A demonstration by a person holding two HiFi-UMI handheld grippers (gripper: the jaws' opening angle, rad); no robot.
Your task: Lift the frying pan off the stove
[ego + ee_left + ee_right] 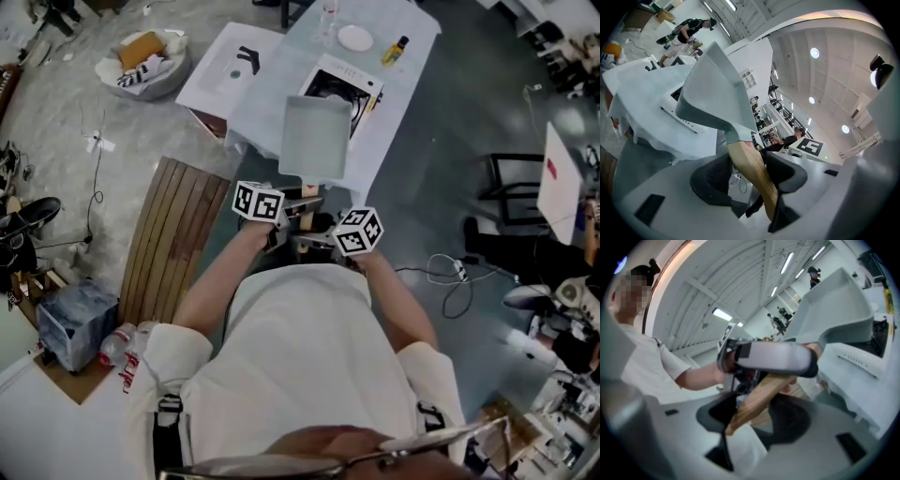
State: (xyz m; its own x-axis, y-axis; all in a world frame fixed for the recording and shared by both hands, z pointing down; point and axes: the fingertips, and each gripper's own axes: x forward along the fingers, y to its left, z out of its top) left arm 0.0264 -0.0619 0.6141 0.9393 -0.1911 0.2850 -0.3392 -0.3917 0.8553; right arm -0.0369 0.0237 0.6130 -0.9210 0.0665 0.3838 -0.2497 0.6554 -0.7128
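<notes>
The person is holding the square grey frying pan (316, 139) by its wooden handle (751, 165) with both tools. The left gripper (750, 176) is clamping the handle near where it joins the pan body, its dark pads pressing the wood from either side. The right gripper (754, 416) is clamping the same handle closer to its free end, just behind the left one. The pan is hanging in the air in front of the person, over the near edge of the cloth-covered table (403, 47). In the head view its far edge is overlapping the near part of the white stove (364, 82). The left gripper view is showing open space between the pan's underside and the stove top, with the pan body riding higher than the handle. The lifting step itself seems to be in hand and mostly accomplished, since the pan is looking clear of the cooking surface. The next move probably calls for both grips staying firm on the narrow handle, because the pan's weight is sitting well ahead of the jaws and could twist it. The two hands would also need to be travelling together while carrying the pan away from the stove.
</notes>
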